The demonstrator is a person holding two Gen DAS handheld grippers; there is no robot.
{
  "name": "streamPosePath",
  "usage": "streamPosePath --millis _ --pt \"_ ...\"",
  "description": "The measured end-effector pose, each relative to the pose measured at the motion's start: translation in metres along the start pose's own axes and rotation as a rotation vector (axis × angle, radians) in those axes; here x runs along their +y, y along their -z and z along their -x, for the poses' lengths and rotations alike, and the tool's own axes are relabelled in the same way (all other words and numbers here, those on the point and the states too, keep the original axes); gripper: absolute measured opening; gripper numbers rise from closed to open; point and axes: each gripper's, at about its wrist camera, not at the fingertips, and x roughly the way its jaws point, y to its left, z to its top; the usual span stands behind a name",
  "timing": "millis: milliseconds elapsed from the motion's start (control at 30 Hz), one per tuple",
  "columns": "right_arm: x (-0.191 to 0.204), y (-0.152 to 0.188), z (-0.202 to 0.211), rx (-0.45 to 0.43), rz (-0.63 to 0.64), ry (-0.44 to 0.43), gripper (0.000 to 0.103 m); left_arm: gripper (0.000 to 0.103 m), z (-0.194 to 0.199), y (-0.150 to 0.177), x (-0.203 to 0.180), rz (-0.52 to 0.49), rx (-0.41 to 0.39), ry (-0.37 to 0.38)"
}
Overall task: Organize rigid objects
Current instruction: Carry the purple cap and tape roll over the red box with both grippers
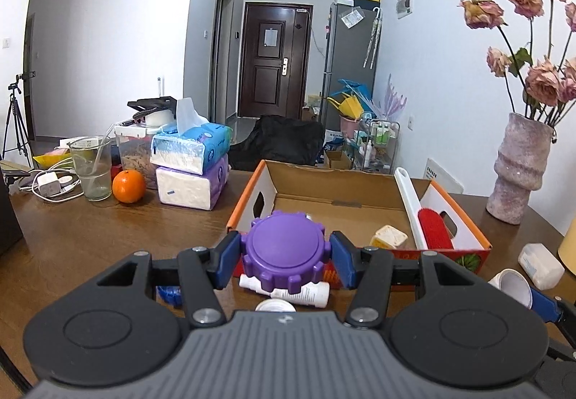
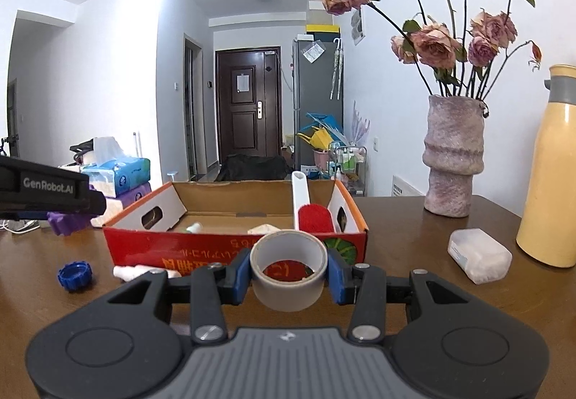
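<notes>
My left gripper [image 1: 286, 255] is shut on a purple toothed lid [image 1: 285, 248], held above the table just before the near left corner of the open cardboard box [image 1: 360, 215]. My right gripper [image 2: 289, 271] is shut on a grey tape roll [image 2: 289, 271], held in front of the box's red front wall [image 2: 201, 249]. The box holds a white-handled red lint brush [image 1: 432, 226], a cream cube [image 1: 388, 237] and small white items. A white bottle [image 1: 288, 289], a blue lid [image 2: 75, 274] and a white rectangular container [image 2: 478, 255] lie on the table.
Tissue packs [image 1: 192, 165], an orange [image 1: 128, 185], a glass [image 1: 91, 168] and cables stand at the far left. A vase of dried roses [image 2: 451, 161] and a yellow flask [image 2: 550, 175] stand to the right of the box.
</notes>
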Motion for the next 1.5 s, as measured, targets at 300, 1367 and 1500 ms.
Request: streamPosePath --millis 300,1367,1500 --pt "0.014 -0.016 -0.026 -0.023 -0.004 -0.015 0.042 0.055 -0.017 -0.013 0.010 0.030 -0.001 -0.008" --pt "0.023 -0.037 -0.121 0.002 -0.017 -0.052 0.042 0.055 -0.100 -0.037 0.010 0.025 0.031 -0.035" --pt "0.025 -0.040 -0.135 0.007 -0.010 -0.057 0.042 0.055 -0.115 -0.041 0.008 0.018 0.036 -0.037"
